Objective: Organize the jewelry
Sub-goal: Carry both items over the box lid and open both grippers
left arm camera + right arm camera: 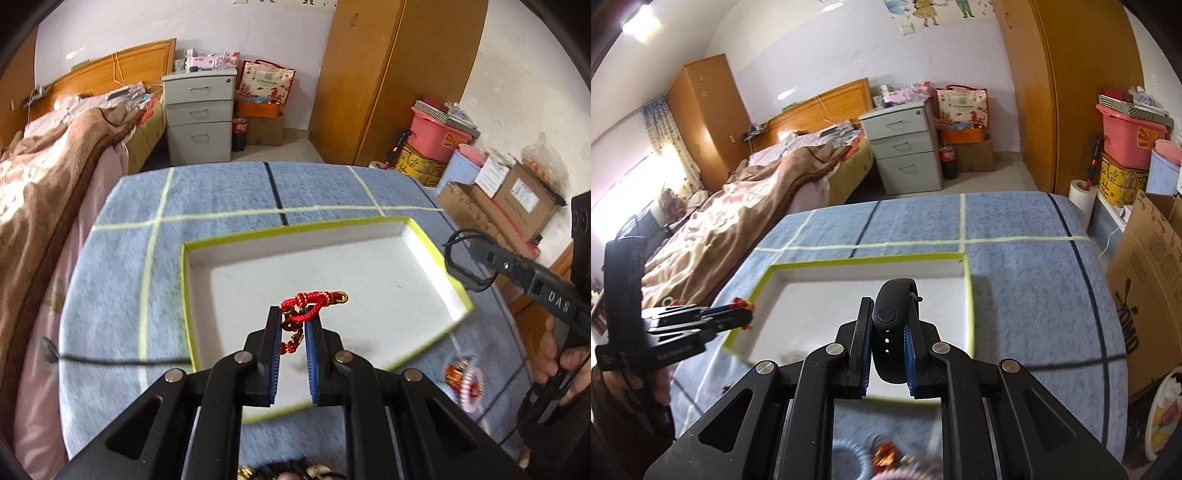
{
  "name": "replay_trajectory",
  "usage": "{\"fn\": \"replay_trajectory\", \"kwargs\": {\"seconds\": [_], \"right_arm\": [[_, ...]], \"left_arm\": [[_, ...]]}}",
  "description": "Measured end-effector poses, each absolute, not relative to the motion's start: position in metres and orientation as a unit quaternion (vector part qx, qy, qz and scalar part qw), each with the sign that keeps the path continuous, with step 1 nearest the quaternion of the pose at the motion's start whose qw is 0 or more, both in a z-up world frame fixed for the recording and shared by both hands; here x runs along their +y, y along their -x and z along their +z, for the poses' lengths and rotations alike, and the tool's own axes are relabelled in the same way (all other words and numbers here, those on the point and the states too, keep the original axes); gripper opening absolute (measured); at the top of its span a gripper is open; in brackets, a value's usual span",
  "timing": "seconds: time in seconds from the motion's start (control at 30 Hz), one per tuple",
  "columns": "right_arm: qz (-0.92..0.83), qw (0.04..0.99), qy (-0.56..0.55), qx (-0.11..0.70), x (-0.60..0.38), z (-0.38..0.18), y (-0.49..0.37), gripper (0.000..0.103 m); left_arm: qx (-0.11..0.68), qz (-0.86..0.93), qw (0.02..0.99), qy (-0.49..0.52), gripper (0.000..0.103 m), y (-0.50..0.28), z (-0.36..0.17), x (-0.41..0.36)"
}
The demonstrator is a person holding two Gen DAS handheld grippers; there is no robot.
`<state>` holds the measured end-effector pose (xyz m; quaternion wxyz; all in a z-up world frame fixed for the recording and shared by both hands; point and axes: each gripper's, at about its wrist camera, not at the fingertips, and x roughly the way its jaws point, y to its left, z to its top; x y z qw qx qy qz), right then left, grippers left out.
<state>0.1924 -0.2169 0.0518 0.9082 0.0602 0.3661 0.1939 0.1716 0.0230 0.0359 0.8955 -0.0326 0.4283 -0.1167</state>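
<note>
My left gripper [294,320] is shut on a red cord bracelet [314,298] with gold beads. It holds the bracelet above the white tray [295,230] with the yellow-green rim. In the right wrist view the left gripper [748,314] sits over the tray's left edge [757,291], and red cord [742,304] shows at its tips. My right gripper [888,314] is shut on a black wristband [888,332], held over the tray's near part. From the left wrist view the right gripper [480,254] hangs by the tray's right rim with the band's loop [451,258] sticking out.
More jewelry lies on the blue checked cloth [221,192] near the tray's front right corner: a red, gold and pink piece [463,380]. A black cable [110,360] crosses the cloth on the left. A bed [55,166] is to the left and cardboard boxes [517,199] are to the right.
</note>
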Motion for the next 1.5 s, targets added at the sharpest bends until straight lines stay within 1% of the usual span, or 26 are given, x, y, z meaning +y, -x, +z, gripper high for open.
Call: {"fn": "replay_trajectory", "kwargs": {"seconds": [0.23, 0.53, 0.8, 1.27, 1.4, 1.5], "right_arm": [[0.204, 0.898, -0.072, 0.384, -0.223, 0.033, -0.234, 0.015], [0.203, 0.89, -0.071, 0.402, -0.223, 0.015, -0.26, 0.015], [0.207, 0.887, -0.064, 0.409, -0.218, 0.007, -0.267, 0.015], [0.198, 0.887, -0.047, 0.415, -0.214, 0.001, -0.267, 0.015], [0.197, 0.885, -0.049, 0.419, -0.214, 0.0, -0.266, 0.015], [0.189, 0.886, -0.043, 0.421, -0.213, -0.001, -0.266, 0.015]], "left_arm": [[0.442, -0.108, 0.889, 0.037, 0.013, -0.198, 0.023, 0.027], [0.459, -0.092, 0.882, 0.042, 0.013, -0.218, 0.008, 0.03], [0.475, -0.081, 0.875, 0.047, 0.013, -0.226, -0.006, 0.034], [0.481, -0.08, 0.872, 0.047, 0.014, -0.23, -0.012, 0.034], [0.48, -0.082, 0.872, 0.053, 0.016, -0.23, -0.013, 0.036], [0.48, -0.08, 0.872, 0.052, 0.028, -0.229, -0.012, 0.035]]}}
